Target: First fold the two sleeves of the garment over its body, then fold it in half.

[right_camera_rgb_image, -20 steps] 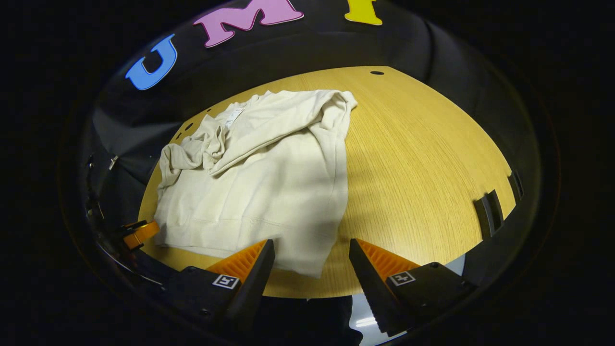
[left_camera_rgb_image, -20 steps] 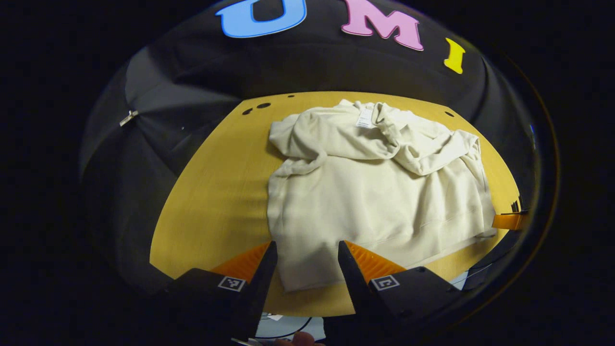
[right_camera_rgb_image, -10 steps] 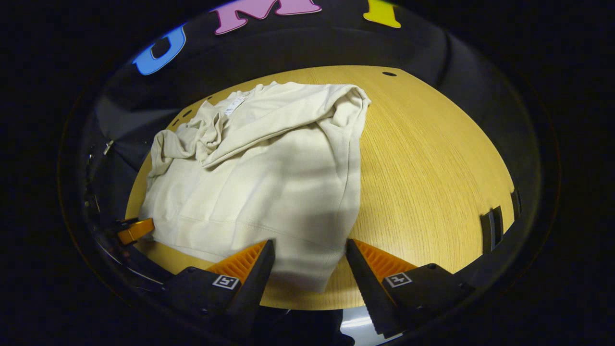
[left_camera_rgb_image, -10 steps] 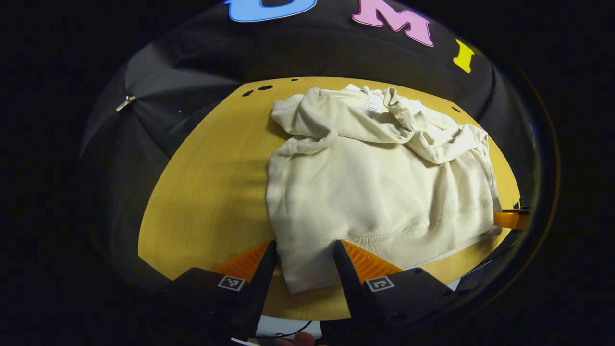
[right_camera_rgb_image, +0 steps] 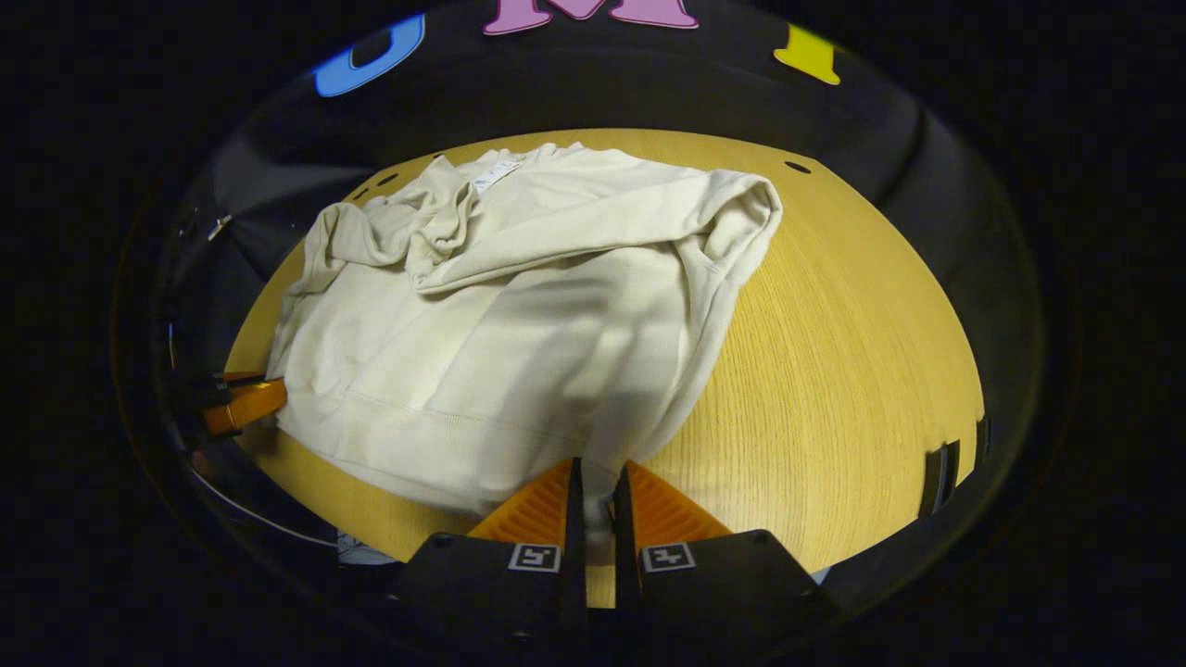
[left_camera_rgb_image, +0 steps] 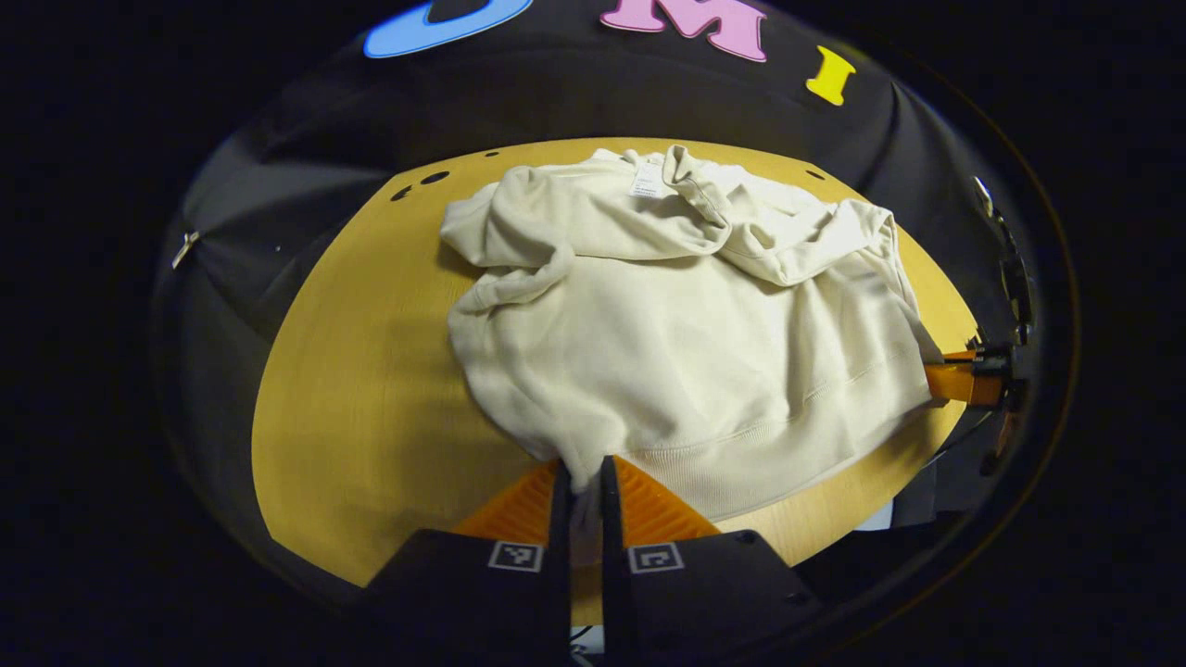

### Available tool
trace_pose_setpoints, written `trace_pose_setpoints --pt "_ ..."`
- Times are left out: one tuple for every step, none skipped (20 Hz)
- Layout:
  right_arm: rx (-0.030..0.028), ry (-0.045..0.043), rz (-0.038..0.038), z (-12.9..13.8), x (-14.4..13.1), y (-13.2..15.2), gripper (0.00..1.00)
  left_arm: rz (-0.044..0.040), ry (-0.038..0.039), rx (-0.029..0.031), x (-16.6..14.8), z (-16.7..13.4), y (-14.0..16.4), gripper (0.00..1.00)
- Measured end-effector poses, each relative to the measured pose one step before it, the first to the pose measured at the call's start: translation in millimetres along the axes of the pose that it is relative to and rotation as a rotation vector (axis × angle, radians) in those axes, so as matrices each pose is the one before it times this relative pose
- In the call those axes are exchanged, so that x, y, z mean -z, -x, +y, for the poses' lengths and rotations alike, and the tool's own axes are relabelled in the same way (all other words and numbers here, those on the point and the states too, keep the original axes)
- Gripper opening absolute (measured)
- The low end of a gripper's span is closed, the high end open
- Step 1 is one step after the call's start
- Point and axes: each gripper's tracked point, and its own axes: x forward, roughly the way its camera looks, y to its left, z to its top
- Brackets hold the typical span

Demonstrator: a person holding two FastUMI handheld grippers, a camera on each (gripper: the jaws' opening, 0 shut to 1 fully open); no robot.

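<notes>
The cream garment (left_camera_rgb_image: 686,333) lies on the wooden tabletop (left_camera_rgb_image: 371,371), sleeves folded over its body. The left gripper (left_camera_rgb_image: 582,482) and right gripper (right_camera_rgb_image: 593,486) each pinch a hem corner, jaws pressed together on the cloth.

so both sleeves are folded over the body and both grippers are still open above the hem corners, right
Not quite. The sleeves are folded over the body, but the grippers are not open: the left gripper is shut on the hoodie's hem corner in the left gripper view, and the right gripper is shut on the other corner in the right gripper view.
</notes>
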Motion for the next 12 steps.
trace_pose_setpoints --pt "-0.00168 0.01224 0.00341 -0.68 -0.65 0.49 0.17 -0.00401 0.01416 0.00432 -1.52 0.67 0.21 0.11" --pt "-0.01506 -0.03251 0.00704 1.06 3.11 1.46 0.13 0.00183 0.01403 0.00232 0.98 0.47 1.38 0.09" --pt "-0.03677 -0.05968 0.00984 3.83 3.45 3.57 0.13 0.00556 0.00722 -0.00403 2.79 2.60 2.86 0.07" --pt "-0.03036 -0.05867 0.00721 1.83 3.30 5.57 0.12 0.00316 0.00151 -0.00196 0.97 3.23 5.02 0.07" --pt "-0.02256 -0.05049 -0.00468 -0.48 0.85 5.81 0.12 -0.00539 -0.00036 0.01003 -3.19 0.64 3.26 0.07" --pt "-0.01208 -0.02890 -0.01157 -2.50 -2.21 7.44 0.12 -0.00530 0.00178 0.02174 -4.59 -0.27 6.98 0.06" --pt "-0.00536 -0.01019 -0.00693 -4.59 -2.45 9.32 0.12 -0.00037 0.00326 0.01641 -4.03 0.95 5.11 0.06" --pt "-0.01278 -0.00286 -0.01125 -0.63 -3.95 9.40 0.12 0.00304 0.00662 0.01848 -3.18 0.16 5.87 0.07" --pt "-0.01169 0.00163 -0.00530 2.21 -6.03 5.79 0.12 0.01173 0.00957 0.01634 -3.76 -0.74 3.38 0.07" --pt "-0.01041 0.00397 -0.00020 2.67 -4.65 7.26 0.12 0.01507 0.00661 0.01337 -2.38 -1.06 3.71 0.07" --pt "-0.00755 0.00413 -0.00029 1.84 -7.61 3.24 0.12 0.01100 0.00266 0.01278 -4.74 -2.13 1.45 0.07" --pt "-0.00533 -0.00063 -0.00066 2.63 -6.14 2.38 0.12 0.00345 0.00041 0.00945 -5.37 -1.01 3.63 0.06"
